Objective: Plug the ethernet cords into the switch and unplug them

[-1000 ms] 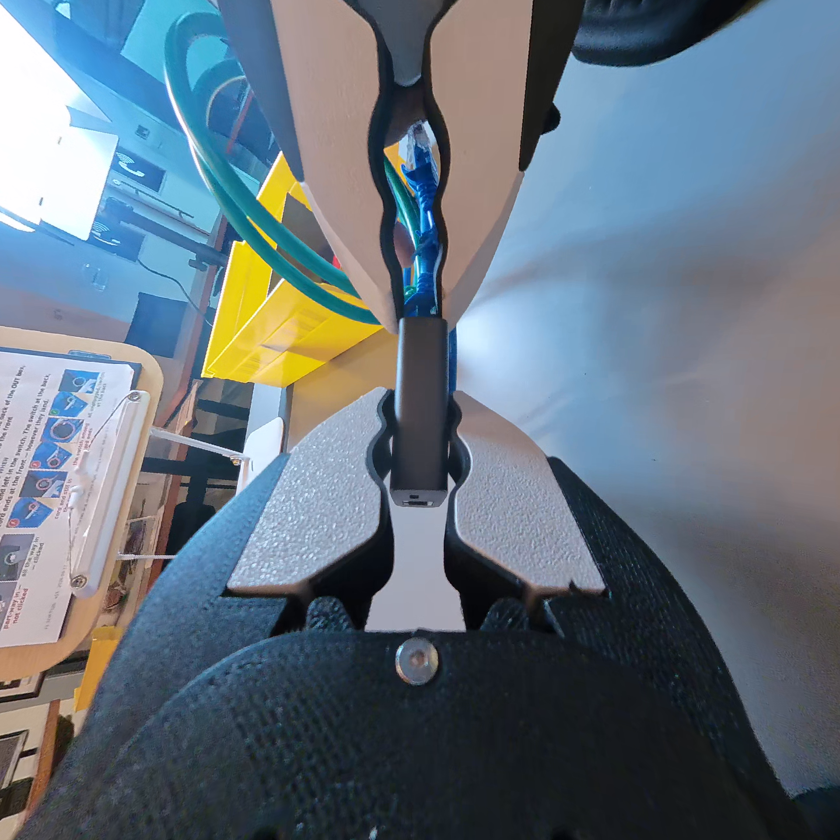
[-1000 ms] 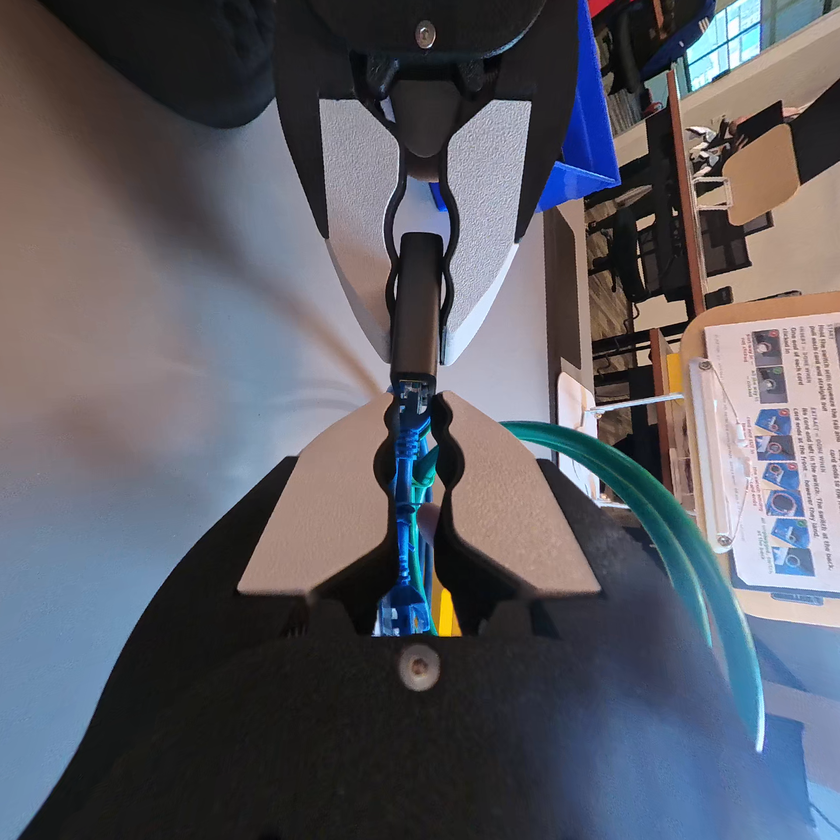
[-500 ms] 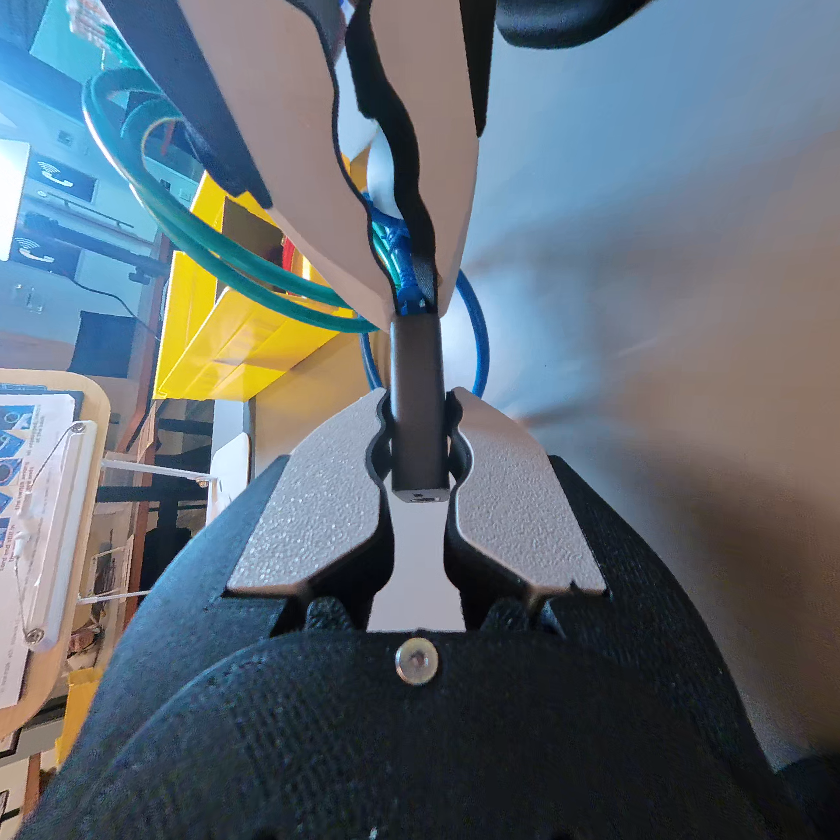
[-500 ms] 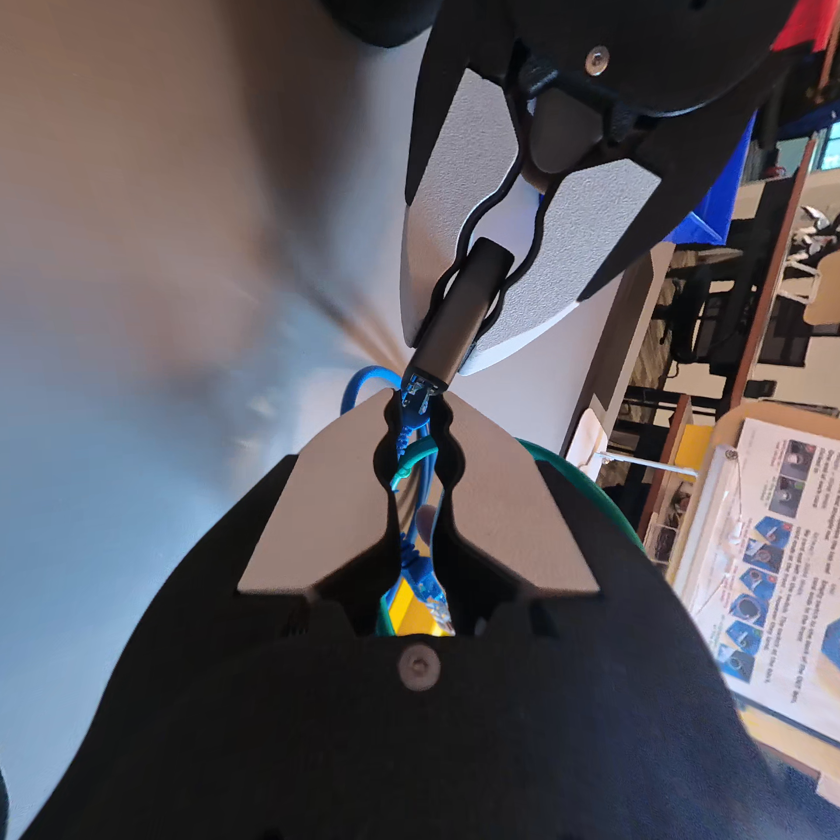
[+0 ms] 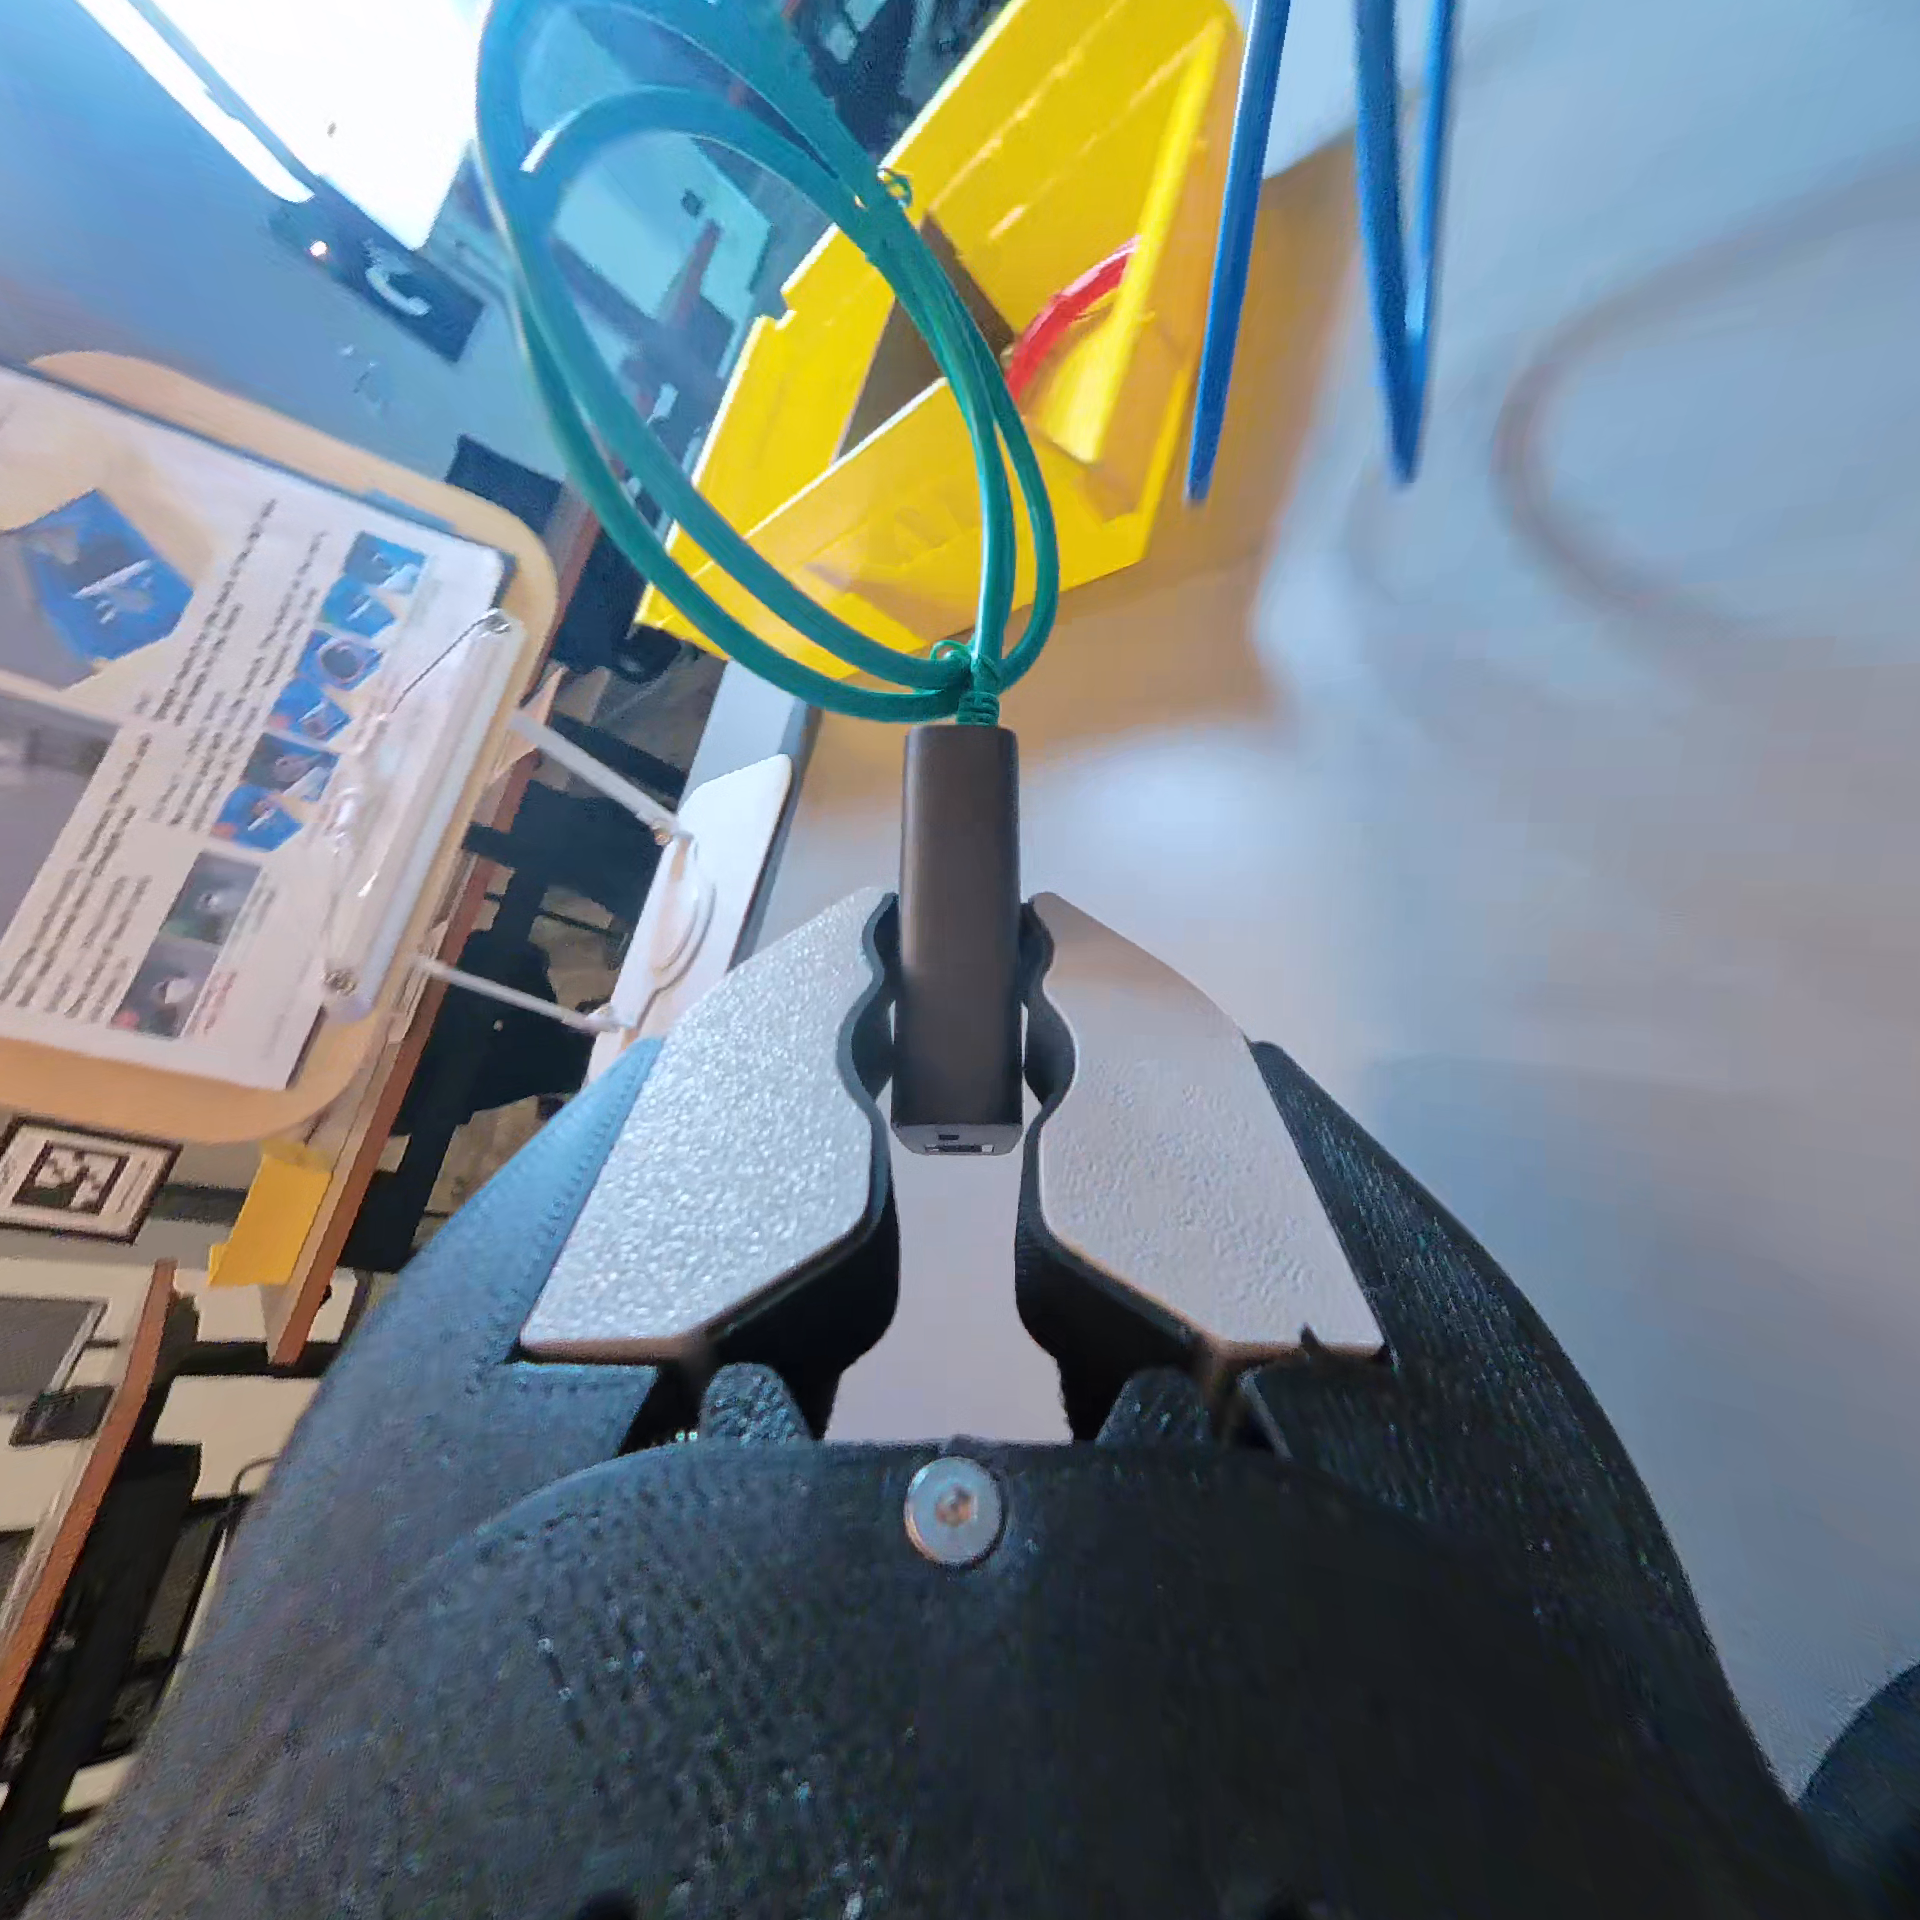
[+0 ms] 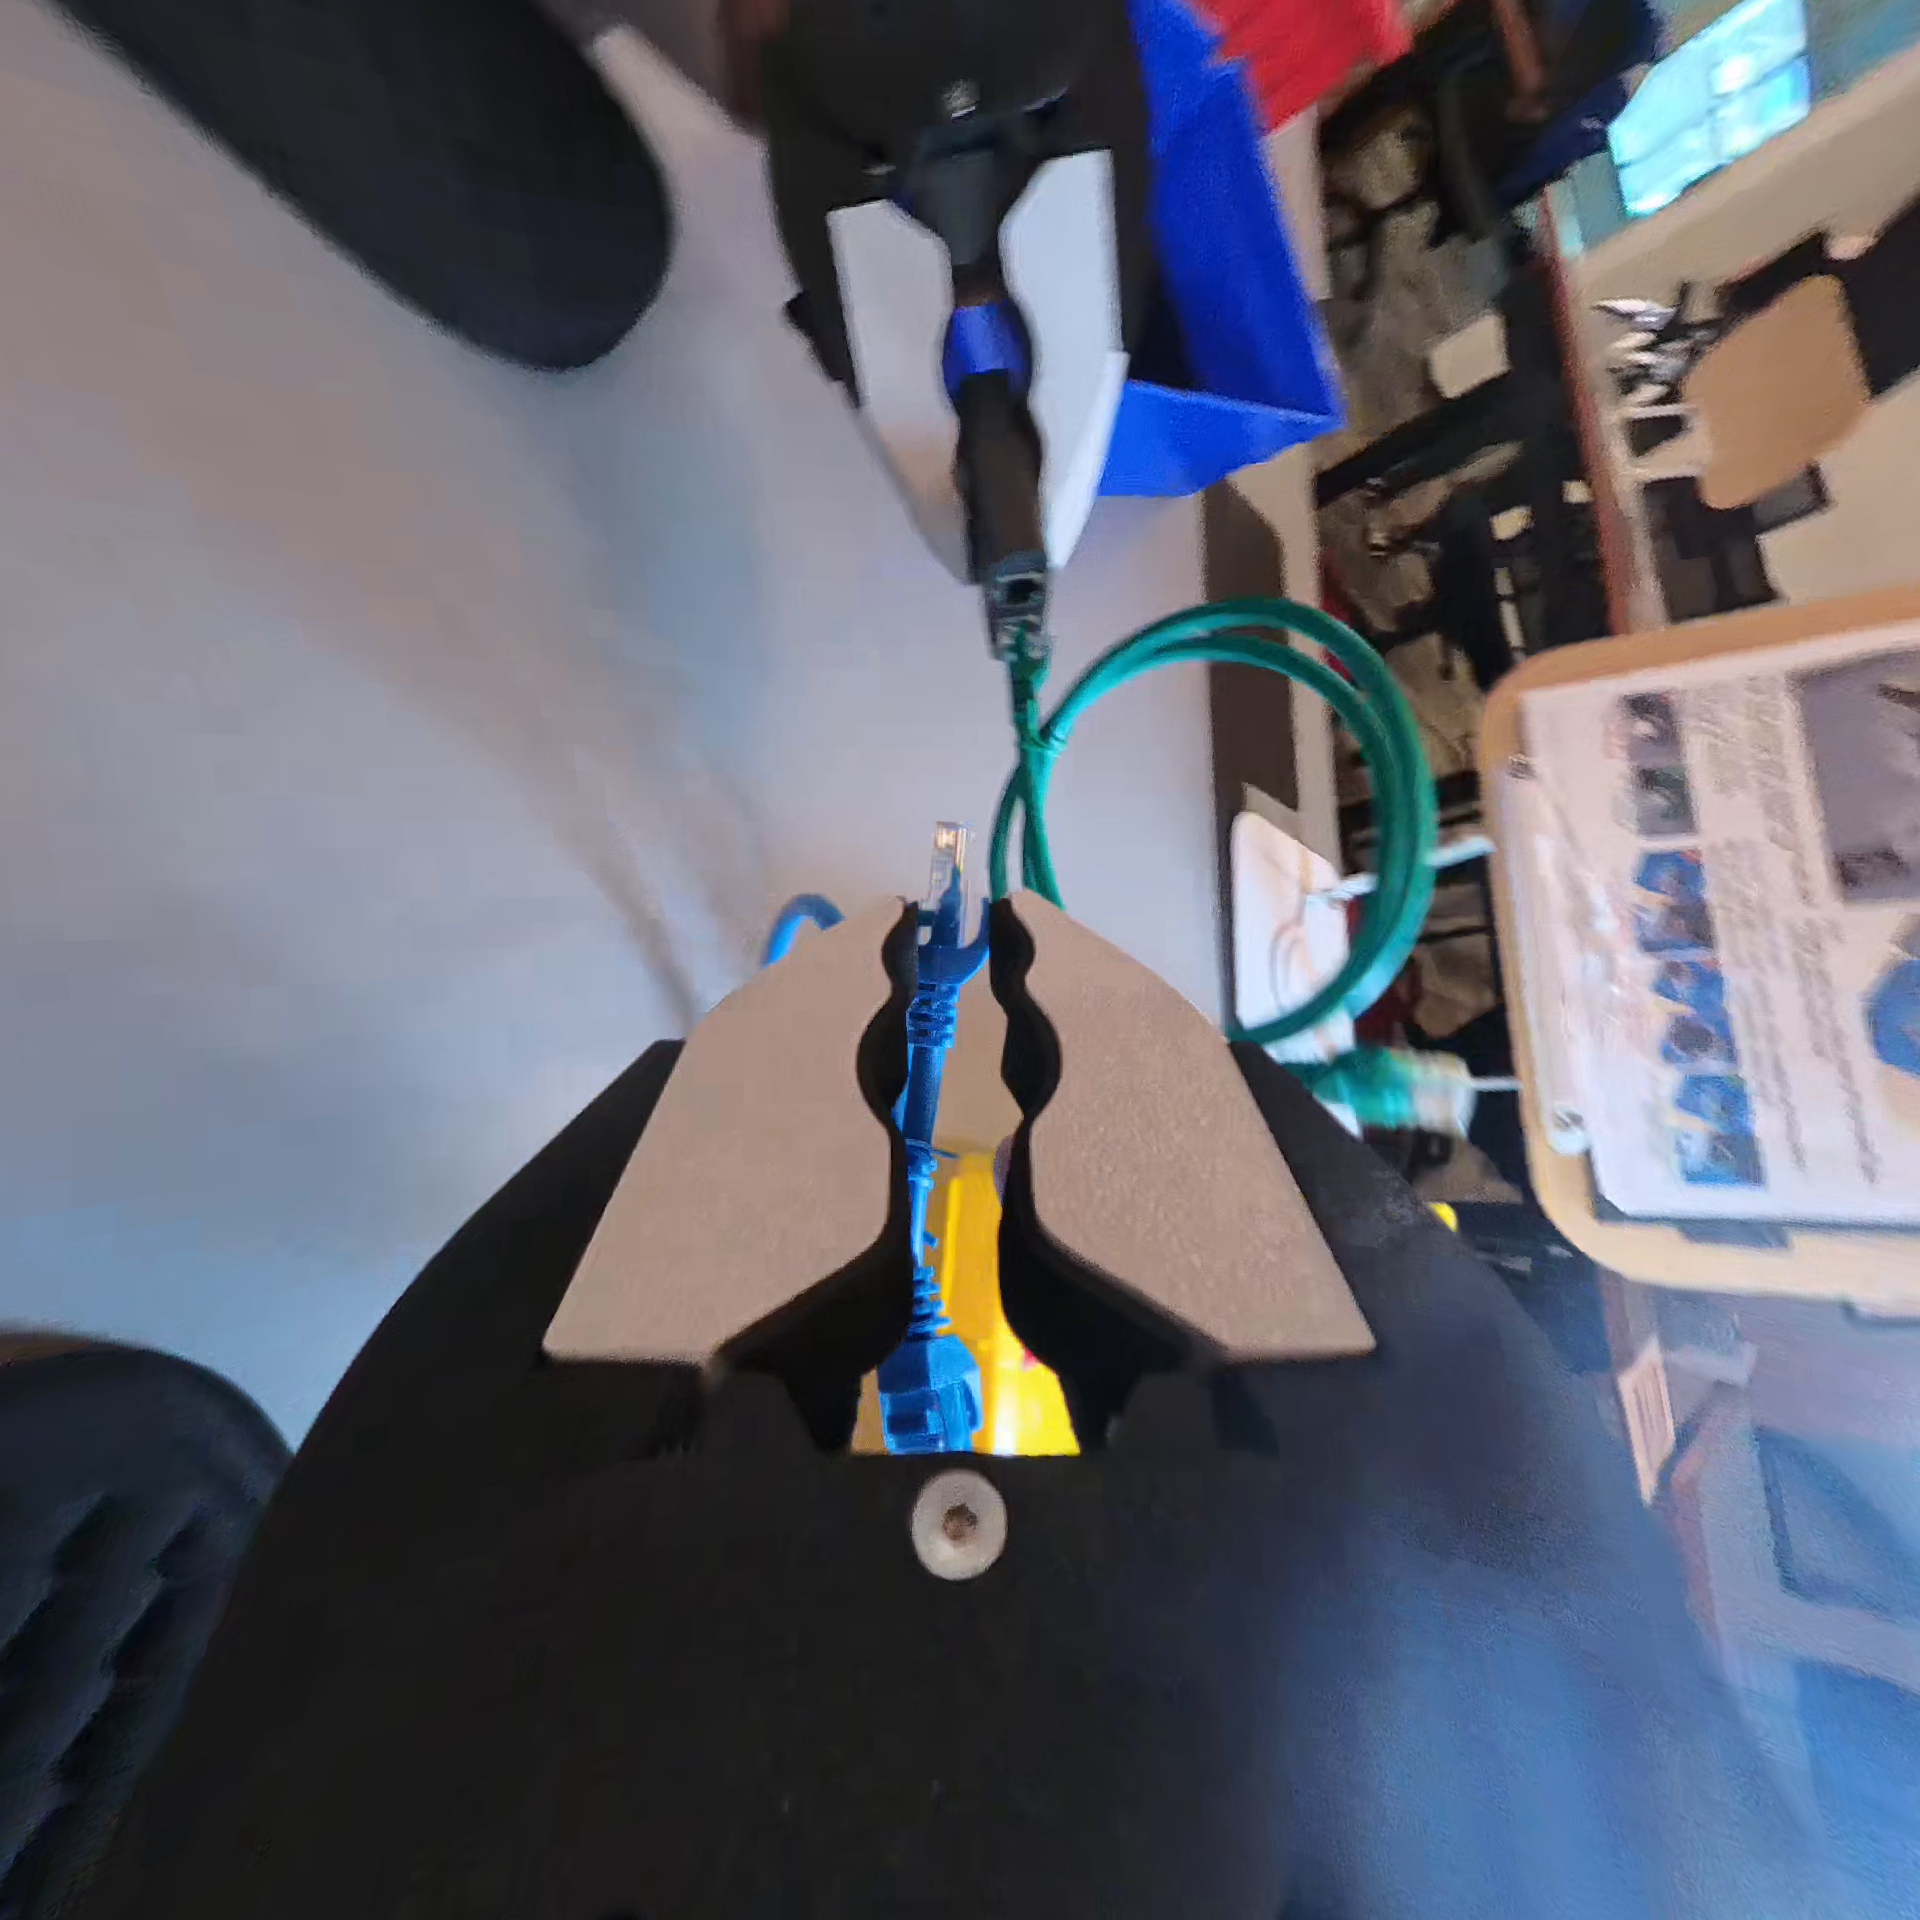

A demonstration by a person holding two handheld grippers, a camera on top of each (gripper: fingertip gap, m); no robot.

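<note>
A pale table (image 5: 1558, 935) fills the room; a yellow bin (image 5: 935, 499), a blue bin (image 6: 1226, 416) and a clipboard (image 6: 1683, 935) sit nearby.

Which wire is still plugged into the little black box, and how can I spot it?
Find the left gripper; it is shut on the slim black switch. From the switch's far end a green cord loops twice, tied together. The blue cord sits apart, pinched in the right gripper.
</note>
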